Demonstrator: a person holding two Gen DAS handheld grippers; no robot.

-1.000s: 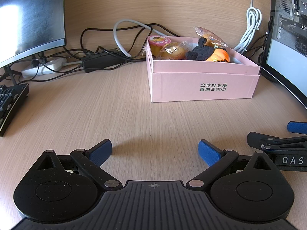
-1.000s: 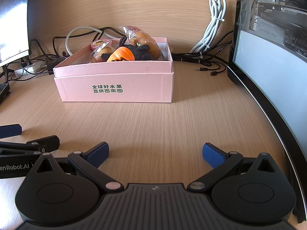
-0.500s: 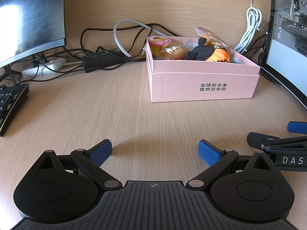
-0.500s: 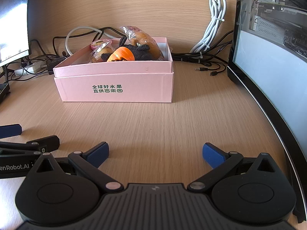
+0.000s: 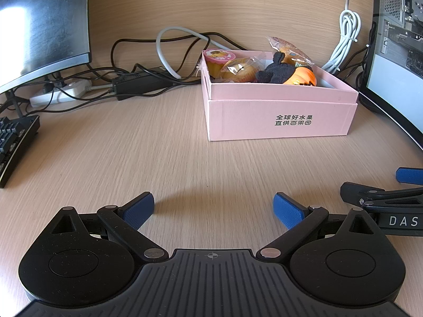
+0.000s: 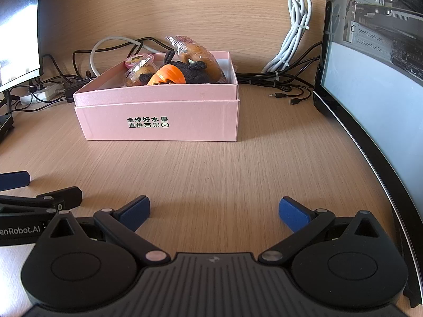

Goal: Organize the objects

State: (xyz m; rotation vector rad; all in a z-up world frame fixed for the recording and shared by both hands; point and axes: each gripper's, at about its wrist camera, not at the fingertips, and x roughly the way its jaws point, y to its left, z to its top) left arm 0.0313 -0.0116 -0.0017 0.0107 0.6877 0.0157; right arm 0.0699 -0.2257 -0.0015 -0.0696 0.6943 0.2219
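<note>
A pink cardboard box point(image 5: 280, 117) point(image 6: 161, 121) with green print stands on the wooden desk ahead of both grippers. Inside lie an orange pumpkin toy point(image 5: 300, 76) point(image 6: 166, 75), a black plush point(image 5: 275, 72) point(image 6: 194, 71), wrapped pastries point(image 5: 238, 70) point(image 6: 195, 50) and a pink-lidded cup point(image 5: 216, 55) point(image 6: 138, 59). My left gripper point(image 5: 214, 208) is open and empty, low over the desk, well short of the box. My right gripper point(image 6: 214, 210) is open and empty beside it. Each shows at the edge of the other's view, the right one point(image 5: 383, 198) and the left one point(image 6: 34, 198).
A curved monitor point(image 5: 42, 23) stands at back left and another point(image 6: 370, 74) along the right. A keyboard point(image 5: 13, 142) lies at far left. A power strip point(image 5: 60, 92), black adapter point(image 5: 140, 84) and tangled cables point(image 6: 290, 42) run along the back wall.
</note>
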